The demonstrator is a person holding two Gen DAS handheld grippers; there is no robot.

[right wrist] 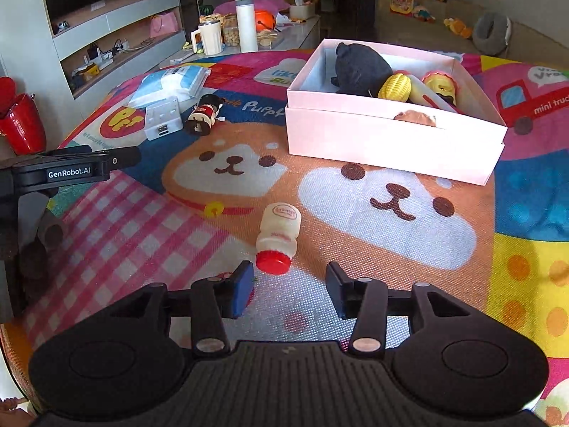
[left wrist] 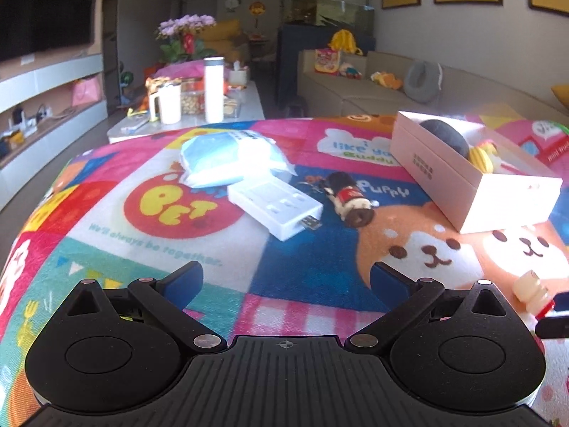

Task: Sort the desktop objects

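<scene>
A small white bottle with a red cap (right wrist: 278, 236) lies on the colourful cartoon mat, cap toward my right gripper (right wrist: 290, 284), which is open just short of it. It also shows at the right edge of the left wrist view (left wrist: 532, 294). My left gripper (left wrist: 286, 279) is open and empty above the mat. Ahead of it lie a white USB adapter (left wrist: 275, 206), a soldier figurine (left wrist: 350, 199) and a blue-white packet (left wrist: 227, 158). A pink open box (right wrist: 391, 135) holds a black plush (right wrist: 359, 67), a yellow corn toy (right wrist: 394, 86) and other toys.
The left gripper's body (right wrist: 67, 170) shows at the left of the right wrist view. A red bucket (right wrist: 21, 121) stands off the mat's left edge. Behind the mat is a low table with a mug (right wrist: 209, 39), a white flask (right wrist: 246, 23) and jars. A sofa stands far right.
</scene>
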